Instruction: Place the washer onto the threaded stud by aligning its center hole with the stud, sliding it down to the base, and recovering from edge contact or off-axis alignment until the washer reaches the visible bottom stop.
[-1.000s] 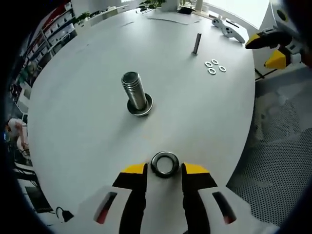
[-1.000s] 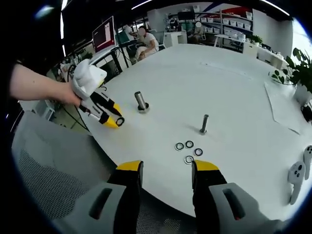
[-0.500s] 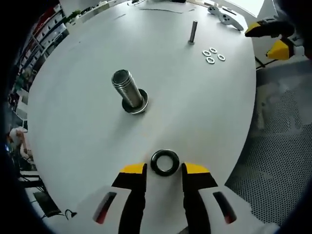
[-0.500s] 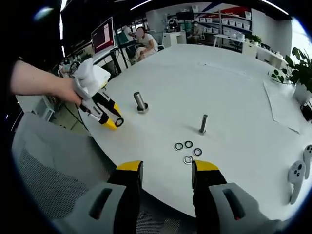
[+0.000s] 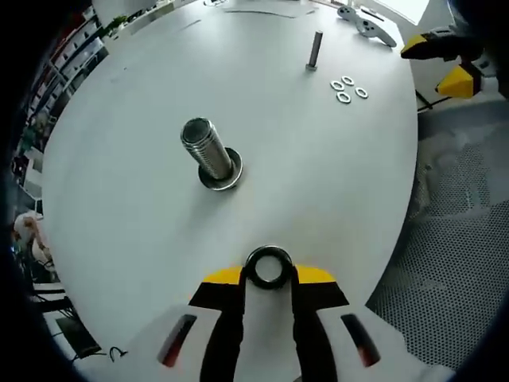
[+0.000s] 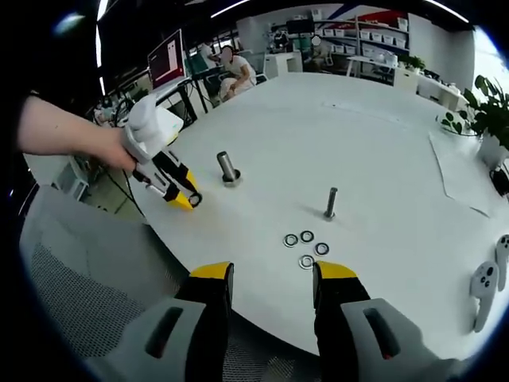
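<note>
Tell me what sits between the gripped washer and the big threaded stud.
Nothing: in the left gripper view, bare white table separates the washer from the threaded stud.

An open-plan lab or workshop office is shown. A large round white table (image 6: pixel 382 159) is set in the middle; storage shelves (image 6: pixel 382 36) are seen at 1 o'clock, a red monitor (image 6: pixel 169 57) and seated people (image 6: pixel 238 68) at 11 o'clock.

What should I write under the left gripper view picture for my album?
The left tool pinches a dark washer near the white table's edge, facing the big threaded stud.
</note>
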Motion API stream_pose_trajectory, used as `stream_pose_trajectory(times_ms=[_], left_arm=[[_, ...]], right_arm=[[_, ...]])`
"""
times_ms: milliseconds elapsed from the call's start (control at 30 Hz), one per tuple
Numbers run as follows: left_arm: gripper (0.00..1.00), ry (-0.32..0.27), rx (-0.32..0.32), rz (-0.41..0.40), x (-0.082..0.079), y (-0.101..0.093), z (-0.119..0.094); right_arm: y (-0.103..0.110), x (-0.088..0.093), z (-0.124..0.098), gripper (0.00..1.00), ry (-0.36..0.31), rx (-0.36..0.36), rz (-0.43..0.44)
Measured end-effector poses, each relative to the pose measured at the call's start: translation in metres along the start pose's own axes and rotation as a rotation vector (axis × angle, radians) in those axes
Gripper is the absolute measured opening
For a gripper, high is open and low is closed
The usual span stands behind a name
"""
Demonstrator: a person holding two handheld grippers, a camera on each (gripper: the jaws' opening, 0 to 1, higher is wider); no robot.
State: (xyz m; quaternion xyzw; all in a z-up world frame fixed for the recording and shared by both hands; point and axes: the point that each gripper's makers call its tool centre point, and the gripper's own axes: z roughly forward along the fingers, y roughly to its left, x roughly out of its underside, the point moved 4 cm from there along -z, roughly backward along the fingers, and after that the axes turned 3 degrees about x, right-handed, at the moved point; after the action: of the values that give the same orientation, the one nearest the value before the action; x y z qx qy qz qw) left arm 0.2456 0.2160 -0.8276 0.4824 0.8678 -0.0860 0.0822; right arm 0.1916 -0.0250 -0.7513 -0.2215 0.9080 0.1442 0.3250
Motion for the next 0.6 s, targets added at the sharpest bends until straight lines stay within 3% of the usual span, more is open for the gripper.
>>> stream_pose_trajectory(times_ms=[367,600], left_arm=[[0.20,0.100,0.007,0.014,-0.0045,0.0004,0.0019],[0.19,-0.004,-0.011,-0.010,0.0016,-0.0006,-0.0001]], right_arm=[[-0.0006,0.0018,0.0007,0.42,0.007,0.000,0.002],[0.0001,0.0009,0.0006,0.42,0.003,-0.004,0.002]])
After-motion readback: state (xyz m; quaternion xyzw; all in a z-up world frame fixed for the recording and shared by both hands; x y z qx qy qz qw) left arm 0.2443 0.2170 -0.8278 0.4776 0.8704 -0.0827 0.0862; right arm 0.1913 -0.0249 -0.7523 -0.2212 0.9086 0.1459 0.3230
